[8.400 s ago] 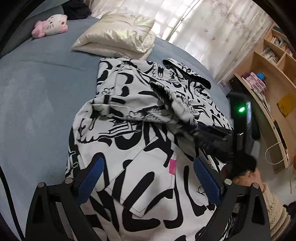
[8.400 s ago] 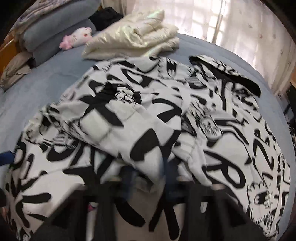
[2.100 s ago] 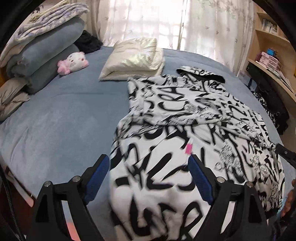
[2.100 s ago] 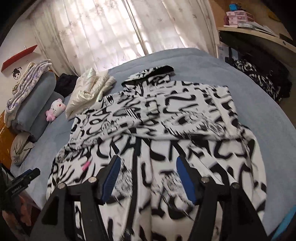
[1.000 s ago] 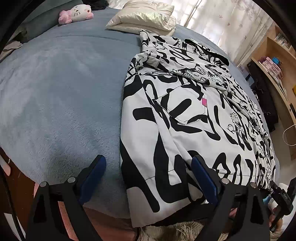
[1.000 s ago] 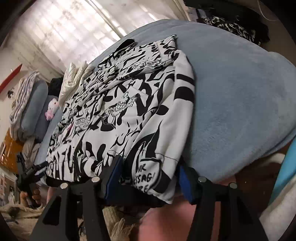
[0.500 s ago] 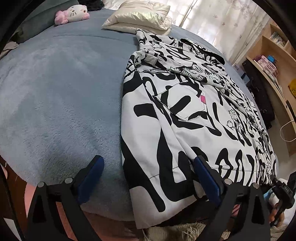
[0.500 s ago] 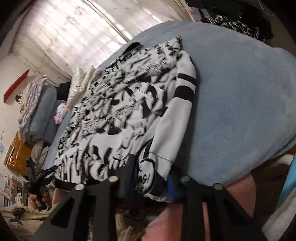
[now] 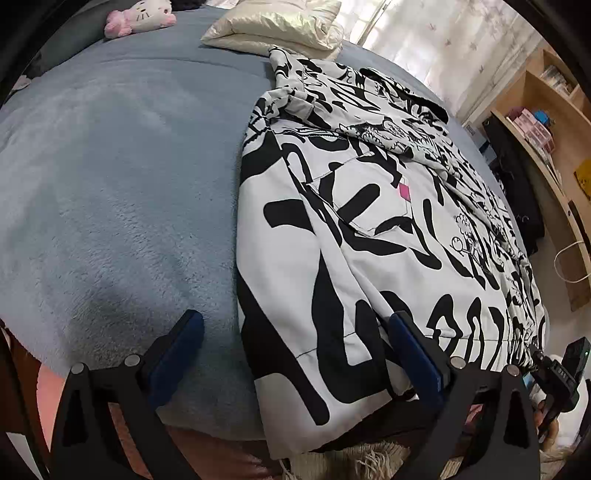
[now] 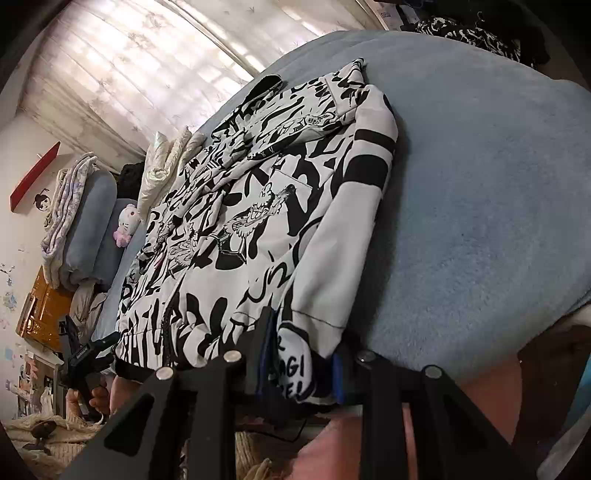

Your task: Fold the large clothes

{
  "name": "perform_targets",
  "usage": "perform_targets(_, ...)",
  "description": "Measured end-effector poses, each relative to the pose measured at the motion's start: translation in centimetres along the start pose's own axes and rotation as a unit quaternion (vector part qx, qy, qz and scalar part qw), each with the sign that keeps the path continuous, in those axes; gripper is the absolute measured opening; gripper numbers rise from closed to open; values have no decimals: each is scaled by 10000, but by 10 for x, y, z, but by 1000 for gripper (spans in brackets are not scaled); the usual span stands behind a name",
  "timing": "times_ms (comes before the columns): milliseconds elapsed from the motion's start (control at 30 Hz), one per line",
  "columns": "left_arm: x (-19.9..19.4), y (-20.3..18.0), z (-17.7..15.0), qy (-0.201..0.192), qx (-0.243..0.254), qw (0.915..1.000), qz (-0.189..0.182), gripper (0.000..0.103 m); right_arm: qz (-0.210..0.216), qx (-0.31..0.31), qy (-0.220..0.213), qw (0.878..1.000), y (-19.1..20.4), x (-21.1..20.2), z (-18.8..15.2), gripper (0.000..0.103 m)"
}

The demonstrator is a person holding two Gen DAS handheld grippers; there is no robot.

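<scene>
**Inspector:** Report the garment's position and what has changed.

**Operator:** The black-and-white printed jacket (image 9: 369,229) lies spread on the blue bed cover (image 9: 110,184), hood end toward the cream pillow (image 9: 273,22), hem hanging over the near edge of the bed. The change is on my right side. The right gripper (image 10: 301,363) has just been closing, and its blue pads now press on the hem corner at the jacket's right edge, the part with lettering on it. A second ago that corner sat loose between wider jaws. I judge that grasp as made.

**Inspector:** And the left?

**Operator:** The left gripper (image 9: 295,350) is spread wide, much as it was a second ago. The hem's left corner sits between its fingers; the right pad lies against the cloth, the left one stands off over bare cover. Nothing is clamped there.

**Inspector:** Consequence for the fold?

**Operator:** One corner secured, one outstanding. In my judgement I need to clench the left claw on its corner before lifting, or the hem will rise unevenly. The pink plush toy (image 9: 140,16) near the pillow is well apart from the jacket.
</scene>
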State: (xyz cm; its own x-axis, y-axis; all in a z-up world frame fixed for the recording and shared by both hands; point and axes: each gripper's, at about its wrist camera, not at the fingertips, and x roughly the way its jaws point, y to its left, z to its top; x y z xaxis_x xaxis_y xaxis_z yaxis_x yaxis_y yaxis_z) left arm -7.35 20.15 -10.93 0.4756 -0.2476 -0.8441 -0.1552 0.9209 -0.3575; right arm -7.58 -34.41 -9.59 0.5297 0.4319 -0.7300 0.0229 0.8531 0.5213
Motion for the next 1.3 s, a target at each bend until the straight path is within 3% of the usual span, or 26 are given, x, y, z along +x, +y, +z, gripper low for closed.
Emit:
perform_targets(67,0,-2,0,16,35,10000,-9,96,24,32,-2,10000,-1,1,0,27)
perform_targets(100,-1,-3,0,10,54,10000,-30,89,36,46,-7,10000,-2,2,0,27)
perform_targets(167,-2,-5,-1,0,91,9999,-83,72,63,67,-18,10000,-3,1,0,27)
perform_targets(200,-3,-6,-1,16,88,9999,-147,55,67,70,-29,9999,-3,0,-1,26)
perform_targets(233,-3,-7,0,51,72,9997,-217,47,62,70,-36,9999,-3,0,-1,26)
perform_targets(267,-4,-8,0,62,75,9997,-223,45,58,69,-51,9999,-2,-1,-1,25)
perform_targets(333,-6,-11,2,88,57,9996,-275,28,67,47,-97,9999,0,-4,1,23)
perform_targets(433,-12,-14,7,43,-148,9992,-355,12,162,-4,-276,9995,8,-14,4,19)
perform_targets(567,-35,-17,16,-242,-584,9960,-626,8,453,-91,-643,9969,27,-37,18,17)
perform_targets(833,-101,-41,33,-977,-596,9900,-820,2,1174,-156,-1315,9842,62,-86,44,14)
perform_targets(967,-115,-41,36,-993,-510,9899,-869,2,1352,-287,-1447,9798,75,-96,48,14)
perform_targets(1133,-107,-30,42,-777,-757,9900,-907,2,1337,-194,-1408,9808,75,-90,52,14)
perform_targets(1300,-101,-37,72,-919,-964,9852,-1077,2,1412,-21,-1432,9796,72,-83,72,14)
